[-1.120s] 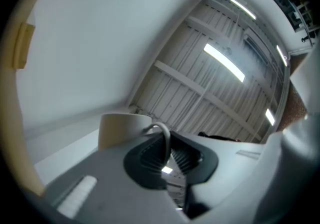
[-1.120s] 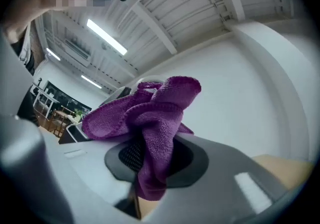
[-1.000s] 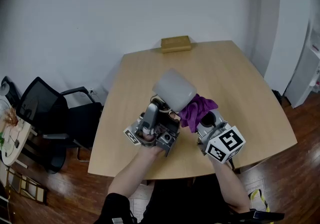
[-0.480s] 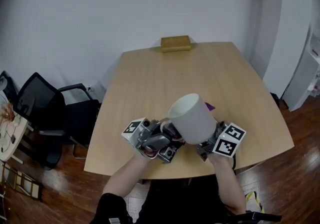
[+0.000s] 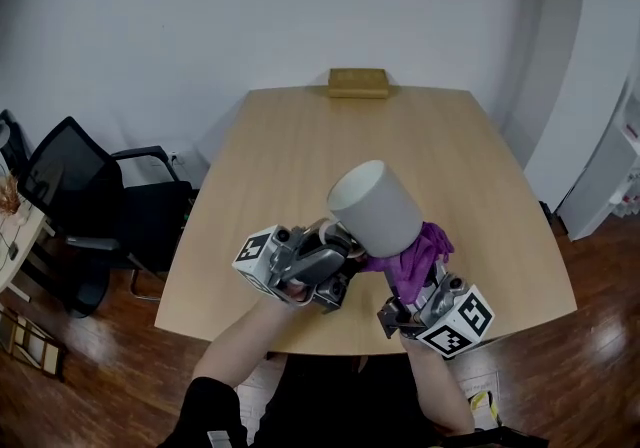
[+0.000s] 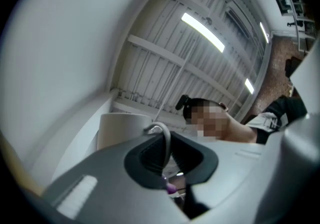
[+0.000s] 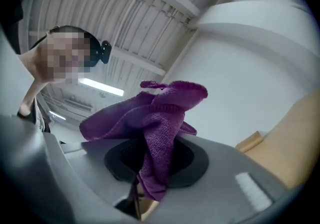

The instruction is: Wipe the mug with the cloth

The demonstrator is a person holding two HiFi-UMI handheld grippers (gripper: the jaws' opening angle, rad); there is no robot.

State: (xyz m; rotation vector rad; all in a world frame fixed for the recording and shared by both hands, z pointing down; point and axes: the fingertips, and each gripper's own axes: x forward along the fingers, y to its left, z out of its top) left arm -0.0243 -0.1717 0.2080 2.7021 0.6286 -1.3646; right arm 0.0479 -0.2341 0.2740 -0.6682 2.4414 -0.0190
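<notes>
Purple cloth (image 5: 416, 254) and white mug (image 5: 376, 206) are both up in the air over the near half of the wooden table (image 5: 300, 151), one in each of the person's tools. Over on the left, the left gripper (image 5: 333, 239) has its jaws closed tight on the mug's handle (image 6: 163, 139). You can see the thin white loop clamped right in the dark notch between them in the left gripper view, with the mug's body rising behind it. The mug sits tilted, its open mouth turned up and away toward the far side of the table and its base toward the person's right. On the other side, the right gripper (image 5: 410, 278) pinches the cloth. The fabric is squeezed between the jaws, a bunched fold sprouting above them and a short tail hanging below. From the head view, that bunch sits right against the mug's lower wall near the base. Both grippers point upward. At the table's far edge lies a small tan block (image 5: 358, 82), well apart from the action, and a black office chair (image 5: 70, 186) stands off to the left.
</notes>
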